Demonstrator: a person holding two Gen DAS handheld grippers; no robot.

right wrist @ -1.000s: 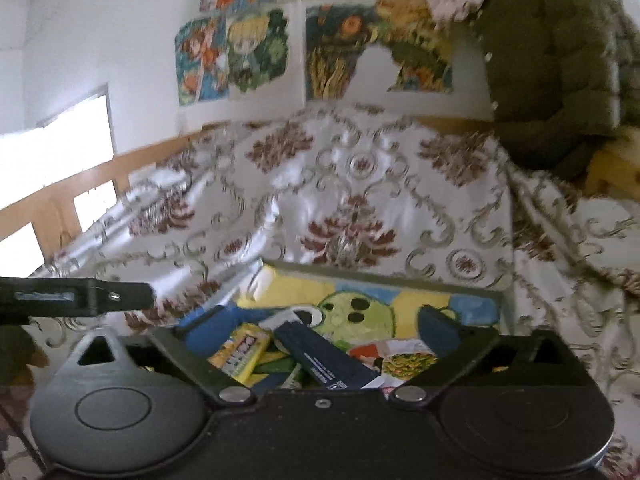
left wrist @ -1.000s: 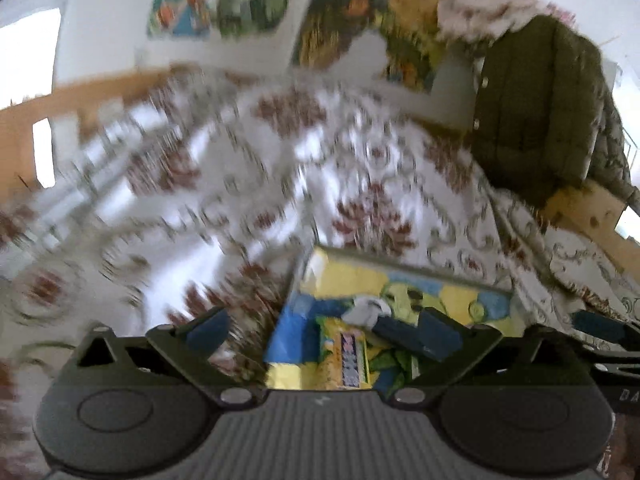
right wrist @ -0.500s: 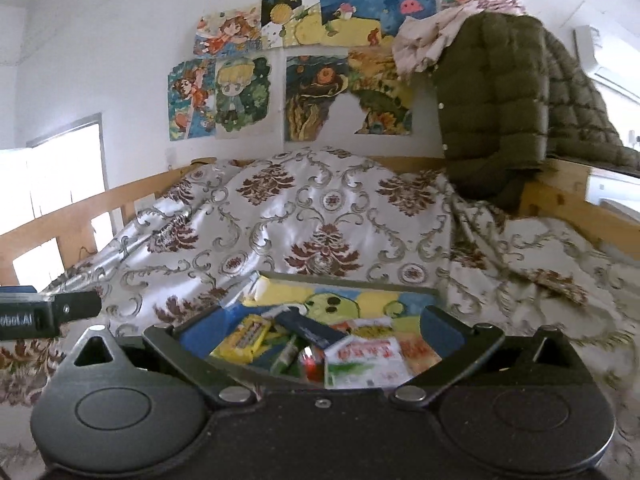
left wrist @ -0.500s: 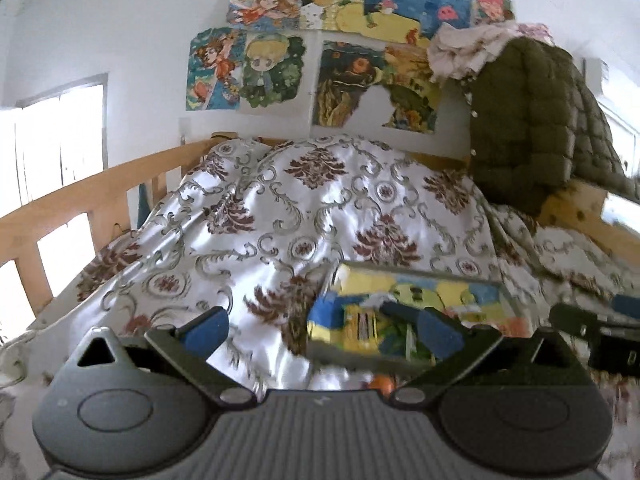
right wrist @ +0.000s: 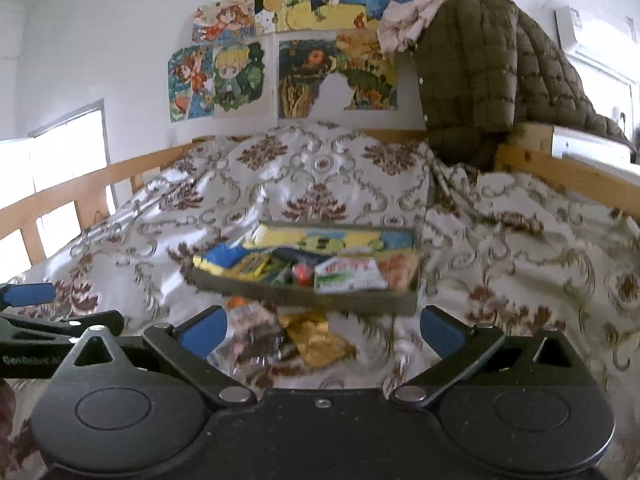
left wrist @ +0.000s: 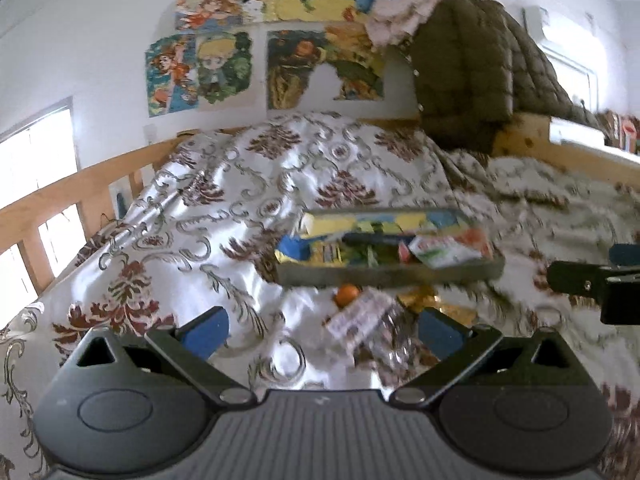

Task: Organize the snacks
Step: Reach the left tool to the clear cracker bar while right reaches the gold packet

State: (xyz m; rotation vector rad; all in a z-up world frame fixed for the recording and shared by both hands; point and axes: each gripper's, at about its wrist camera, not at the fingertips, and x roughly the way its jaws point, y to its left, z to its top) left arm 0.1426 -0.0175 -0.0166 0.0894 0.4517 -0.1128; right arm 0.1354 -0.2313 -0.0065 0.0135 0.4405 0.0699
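Left gripper [left wrist: 322, 332]: jaws spread wide, empty, short of the tray.
Right gripper [right wrist: 322, 330]: jaws apart, empty.
Tray: shallow grey rectangular tray [right wrist: 304, 298] on the glossy floral bedspread [right wrist: 340, 184], holding packets.
Loose snacks: small orange ball [left wrist: 346, 295], white wrapper [left wrist: 360, 320], crinkled gold packet [right wrist: 320, 340] just before the tray, between it and both grippers.

A home bedroom: wooden-railed bed [right wrist: 60, 196], floral bedspread [right wrist: 320, 184], cartoon posters [right wrist: 288, 52].

Snack-filled tray [right wrist: 304, 300] on bedspread [right wrist: 500, 264], gold packet [right wrist: 320, 340] in front
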